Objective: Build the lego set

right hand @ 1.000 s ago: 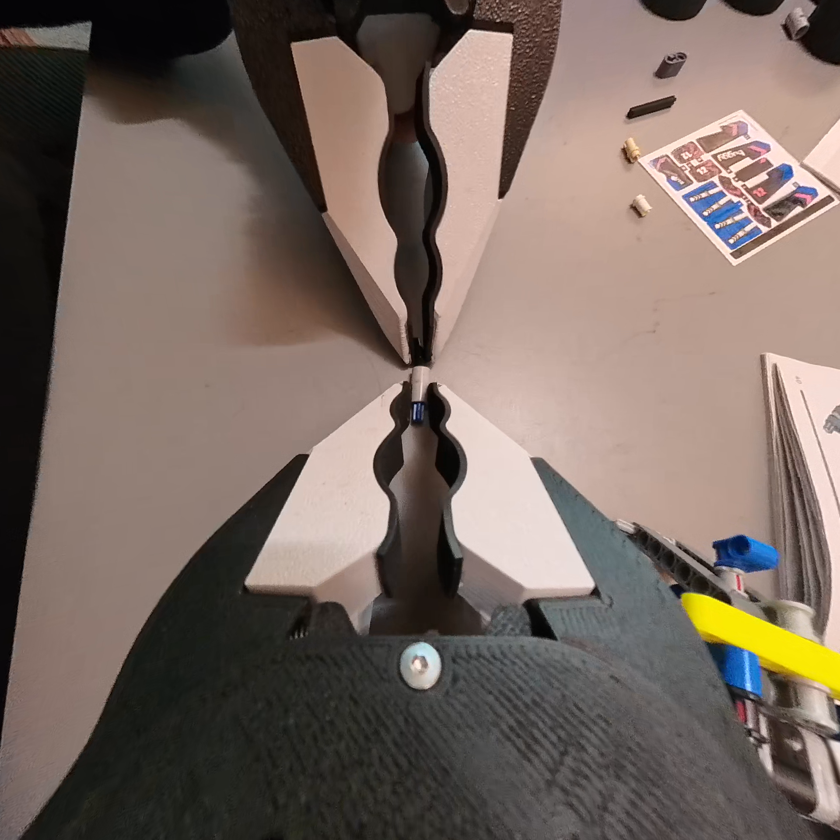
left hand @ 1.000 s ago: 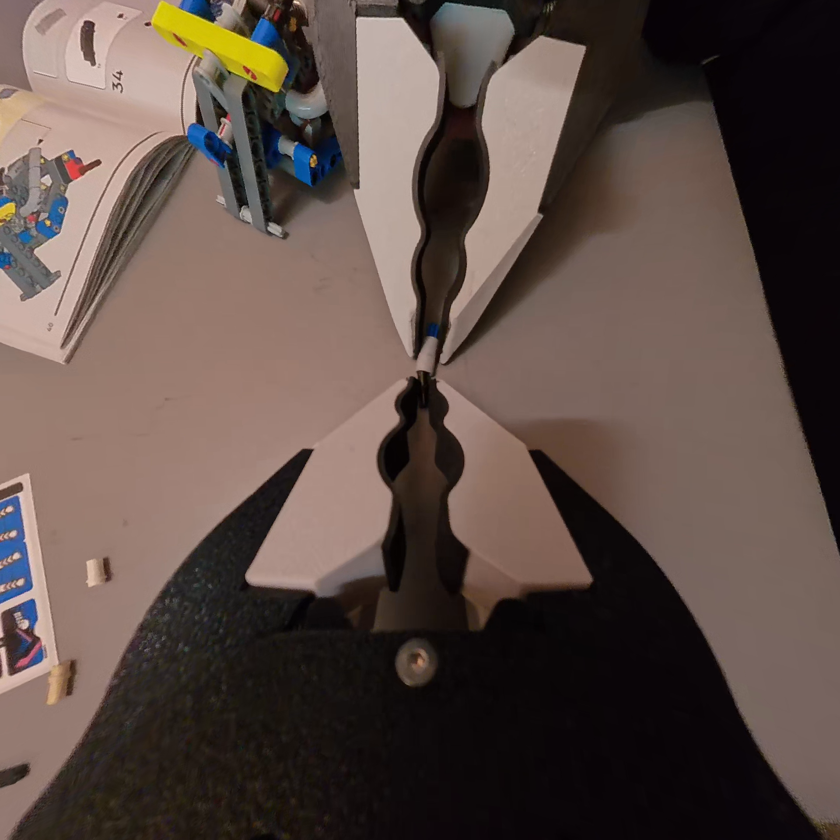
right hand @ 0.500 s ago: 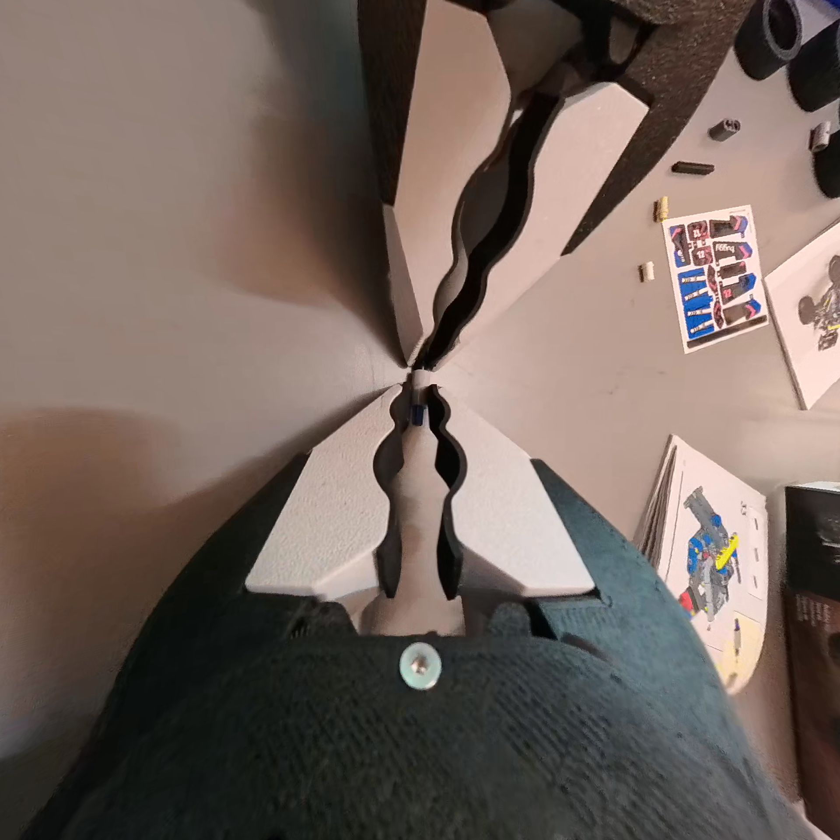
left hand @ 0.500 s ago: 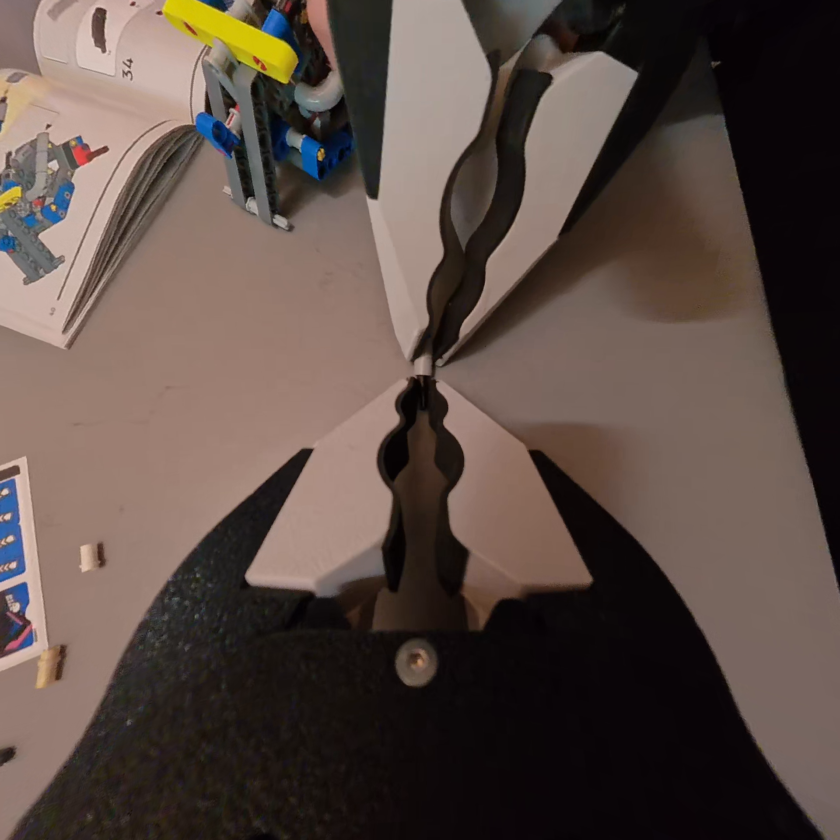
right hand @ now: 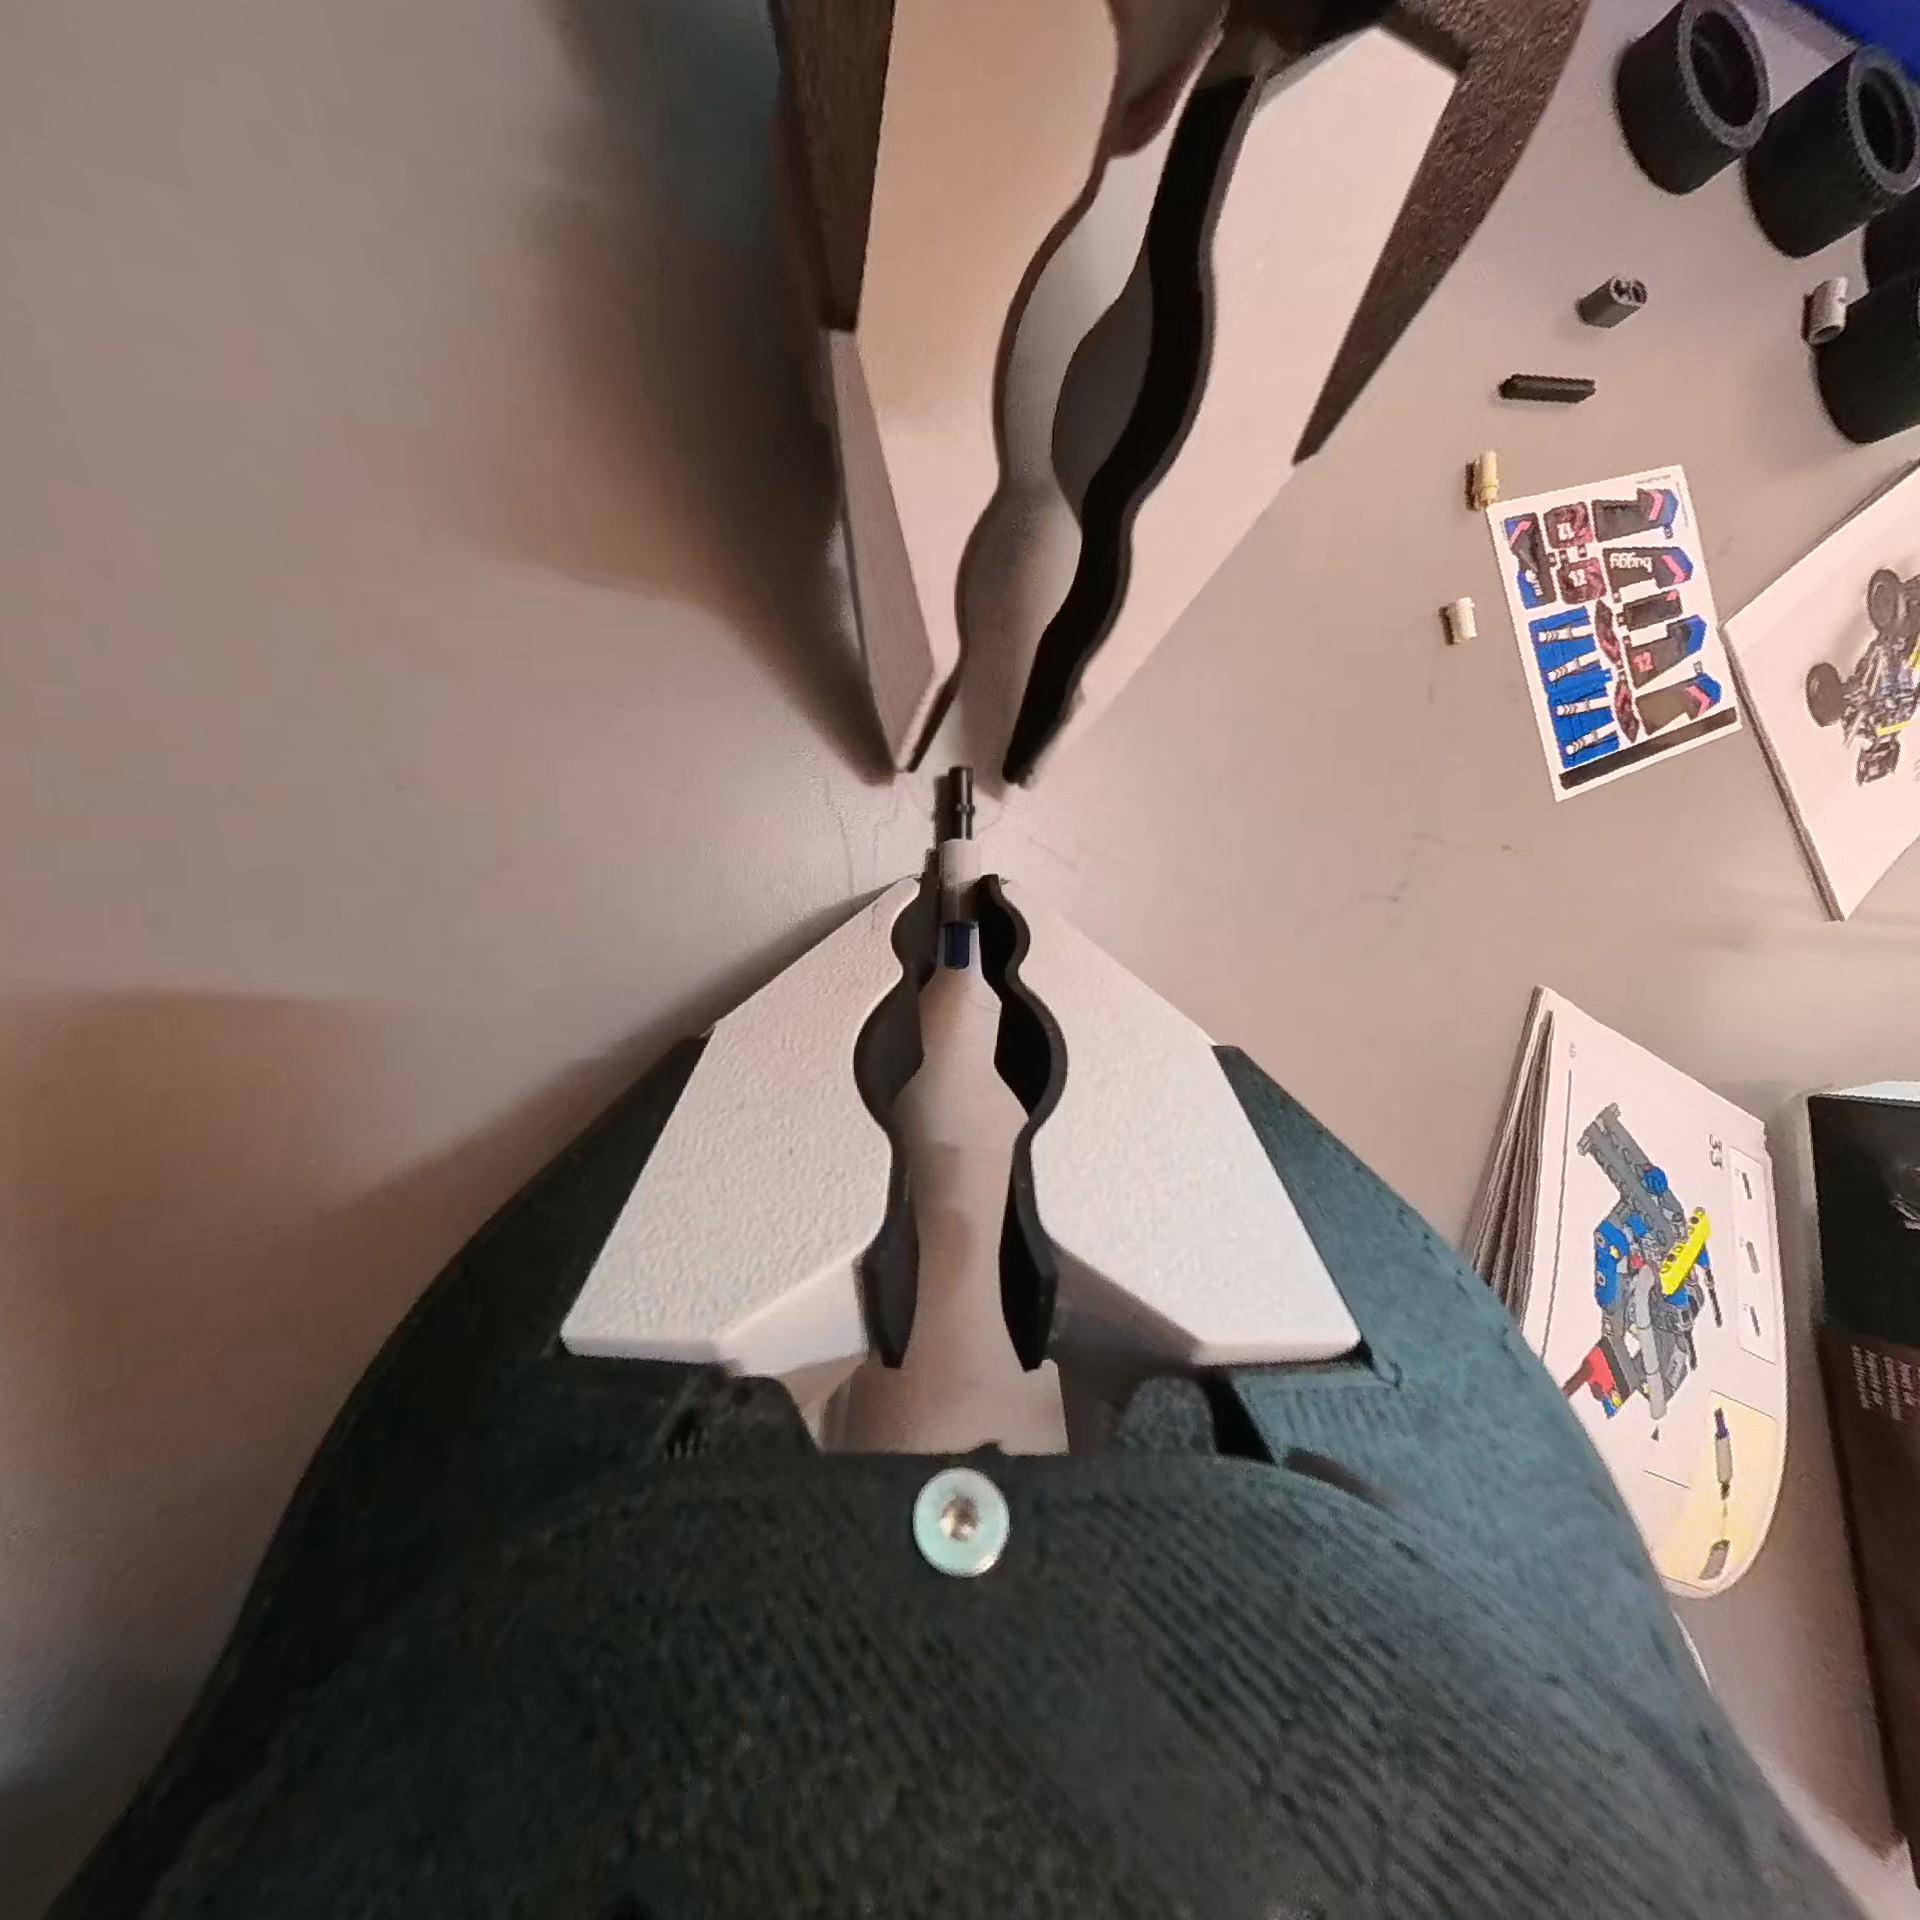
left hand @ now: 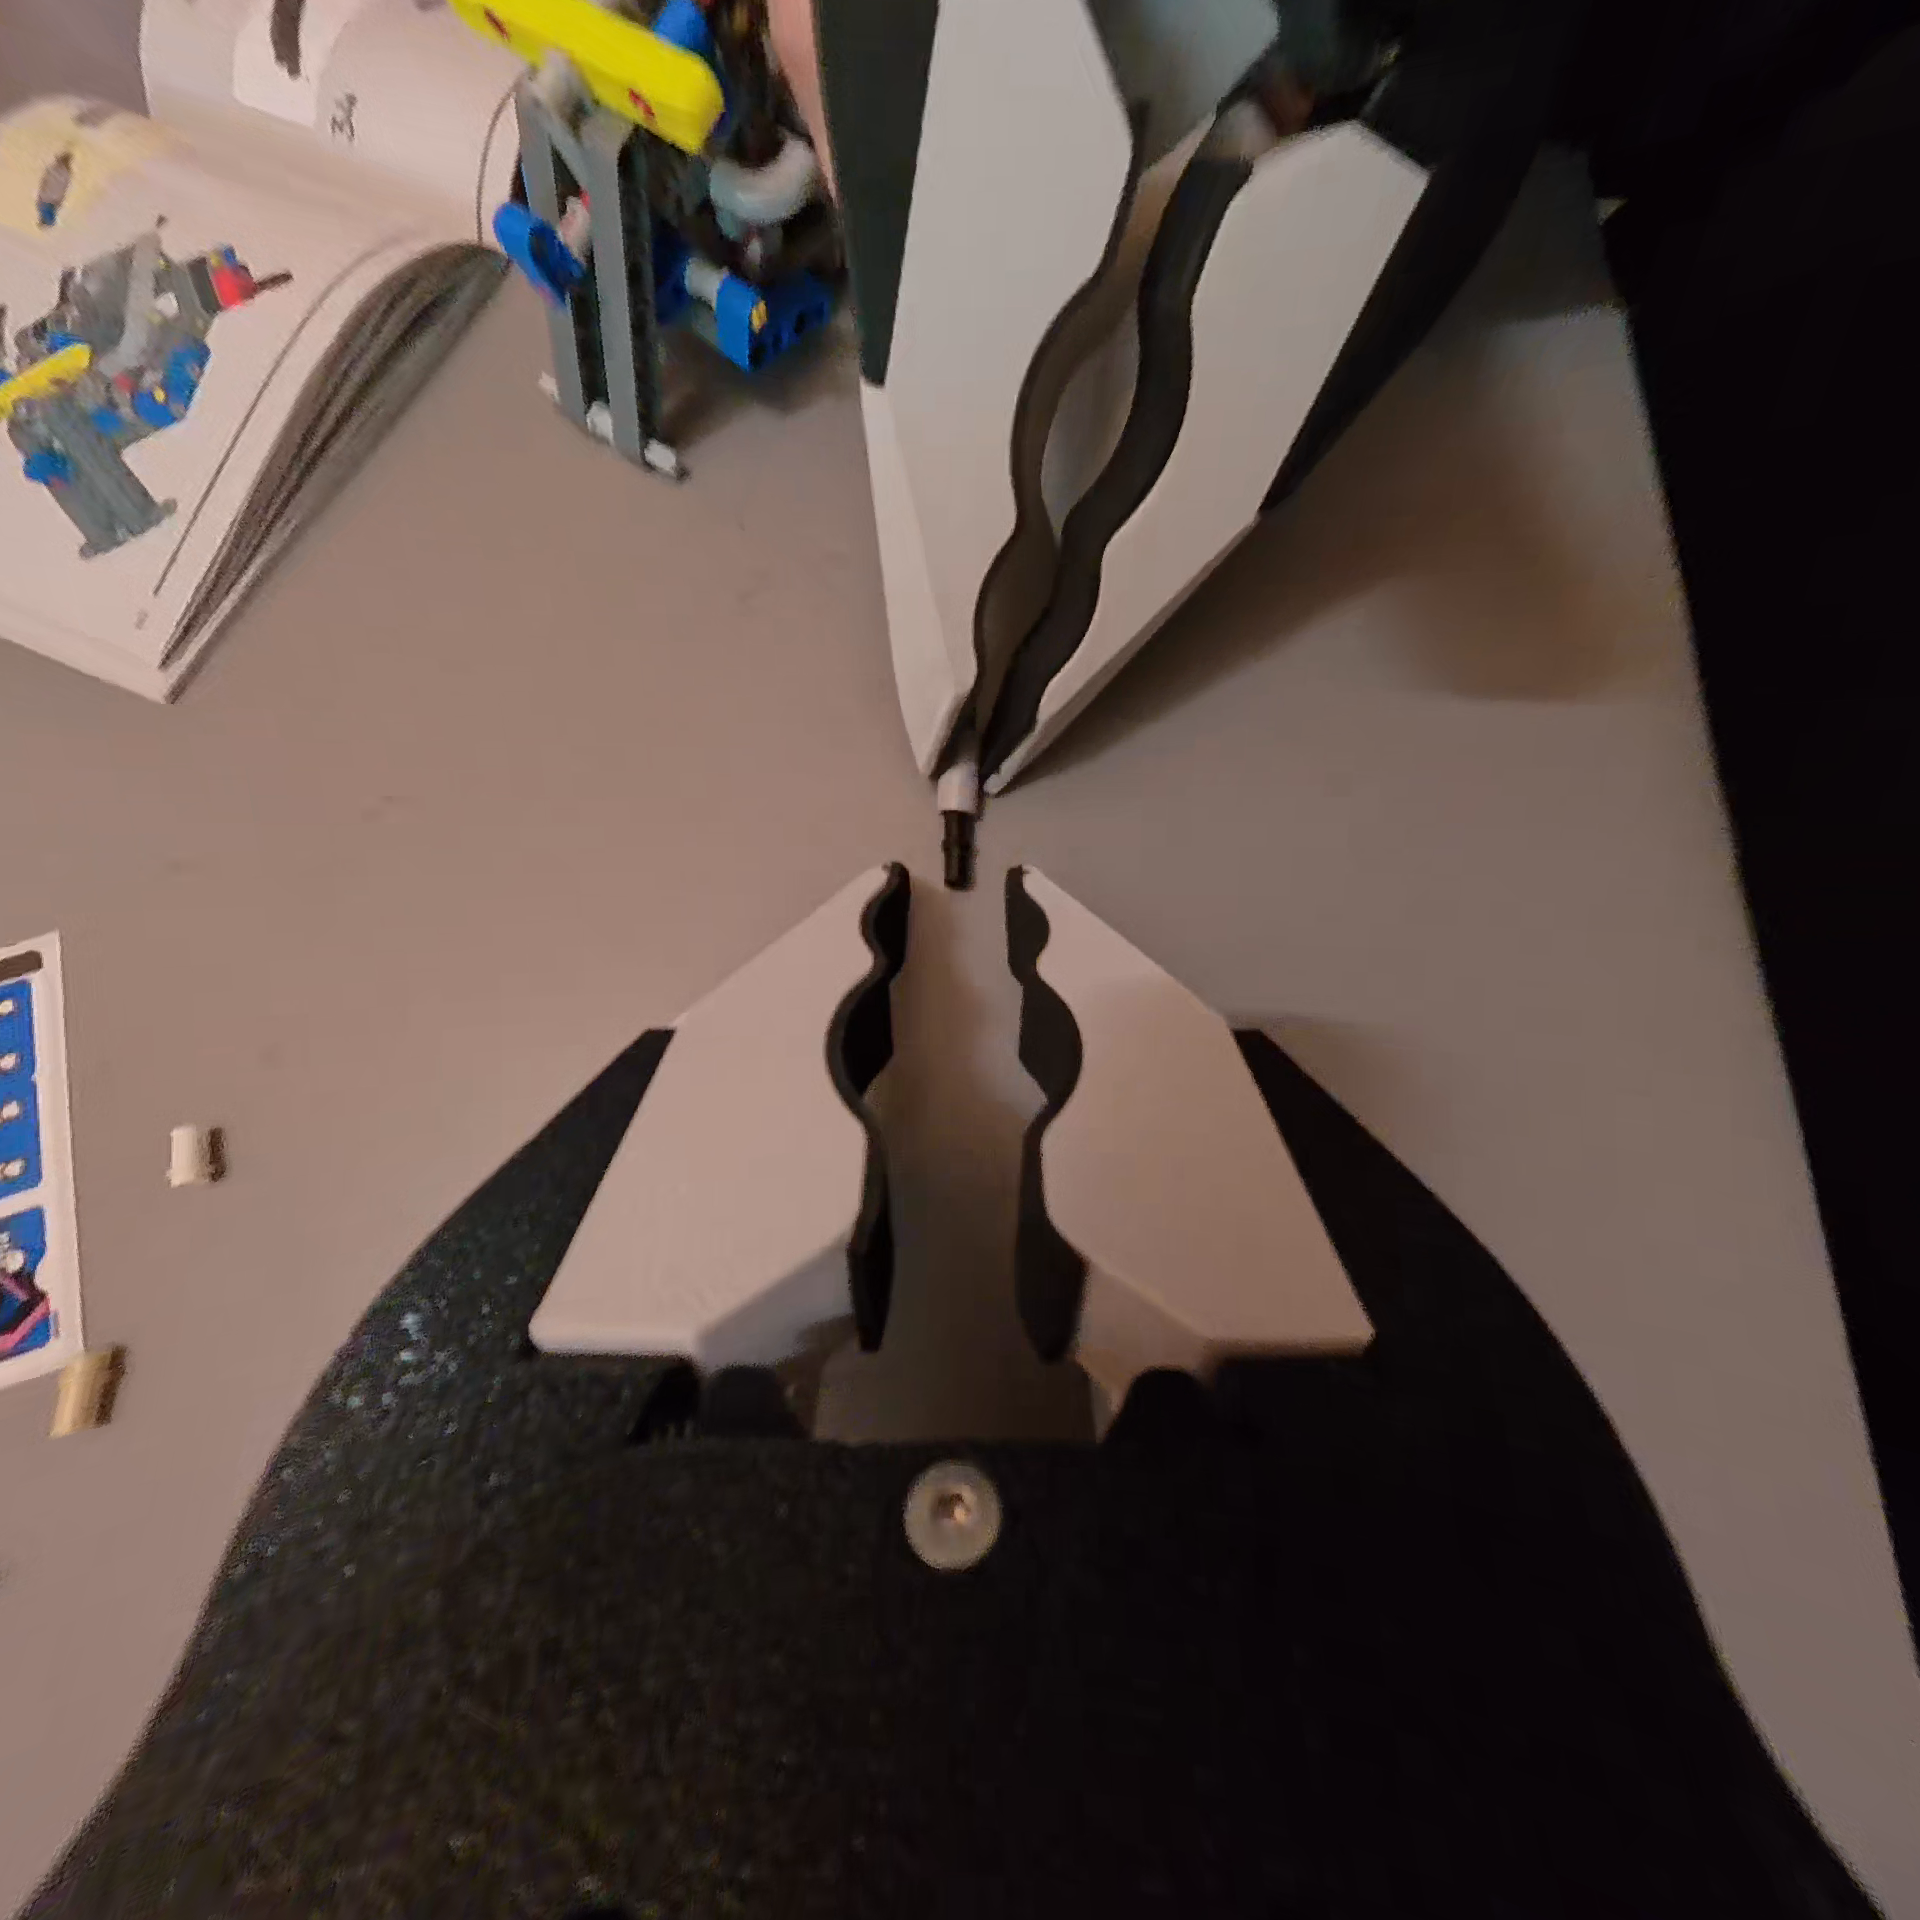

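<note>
Two hand-held grippers meet tip to tip over a grey table. In the centre of the right wrist view, the right gripper has its two pads pinched on a small white sleeve, with a blue pin end showing behind the sleeve between the fingers and a black pin sticking out of its front. The left gripper stands narrowly parted in the centre of its own view, its fingertips either side of the black pin's free end and not touching it; nothing is in its grasp. In the upper left of the left wrist view, a part-built model of grey beams with blue connectors and a yellow beam stands beside an open instruction booklet. A sticker sheet lies at the left edge, with two small pale connector pieces near it. In the upper right of the right wrist view lie black rubber tyres, a short black axle and a small grey connector; a dark box sits at the right edge.
</note>
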The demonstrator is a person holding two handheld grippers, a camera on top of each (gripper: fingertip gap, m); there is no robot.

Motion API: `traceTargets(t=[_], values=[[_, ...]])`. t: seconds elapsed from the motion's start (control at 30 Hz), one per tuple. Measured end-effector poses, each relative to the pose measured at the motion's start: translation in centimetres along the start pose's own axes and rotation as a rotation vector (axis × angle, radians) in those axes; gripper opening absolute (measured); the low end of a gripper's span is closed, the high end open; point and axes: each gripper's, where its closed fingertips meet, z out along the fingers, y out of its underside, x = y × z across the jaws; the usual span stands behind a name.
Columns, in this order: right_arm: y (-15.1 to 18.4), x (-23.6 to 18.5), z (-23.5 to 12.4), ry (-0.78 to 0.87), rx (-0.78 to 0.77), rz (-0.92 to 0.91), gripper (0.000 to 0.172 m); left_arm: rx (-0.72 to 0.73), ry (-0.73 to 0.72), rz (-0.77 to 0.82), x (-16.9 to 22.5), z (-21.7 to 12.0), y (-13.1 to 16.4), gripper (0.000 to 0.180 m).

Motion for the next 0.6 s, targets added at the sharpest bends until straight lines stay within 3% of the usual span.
traceTargets(t=[0.13, 0.6], values=[[-0.36, -0.25, 0.13, -0.021, 0.024, 0.010, 0.006, -0.049, -0.040, 0.039, 0.13, 0.45, 0.17, 0.003], [-0.48, -0.34, 0.19, -0.086, 0.124, 0.149, 0.006, -0.027, -0.012, 0.149, -0.02, 0.46, 0.20, 0.002]])
